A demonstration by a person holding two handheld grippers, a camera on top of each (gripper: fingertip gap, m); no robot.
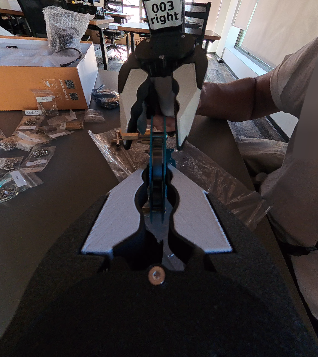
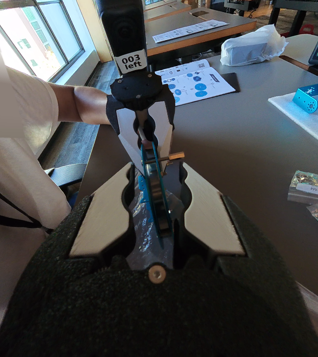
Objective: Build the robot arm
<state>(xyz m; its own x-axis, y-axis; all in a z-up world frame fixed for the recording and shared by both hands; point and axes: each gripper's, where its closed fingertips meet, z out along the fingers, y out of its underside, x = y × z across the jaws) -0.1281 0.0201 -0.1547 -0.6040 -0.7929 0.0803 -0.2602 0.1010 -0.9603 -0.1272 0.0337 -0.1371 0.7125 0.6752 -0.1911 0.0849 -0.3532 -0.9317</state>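
A dark grey smooth-topped counter [image 2: 251, 146] fills the foreground of both views. Beyond it stand more long desks with wood-coloured edges and black legs [image 2: 198, 41], and a black swivel office chair [image 1: 115, 38] sits among them. The floor of grey-brown planks [image 2: 81, 139] runs along the wall side. Large windows with dark frames [image 2: 38, 38] let in bright daylight; in the left wrist view pale roller blinds [image 1: 281, 25] cover the windows above a white sill [image 1: 243, 58]. A black mesh-backed chair [image 2: 67, 172] stands tucked at the counter's edge.
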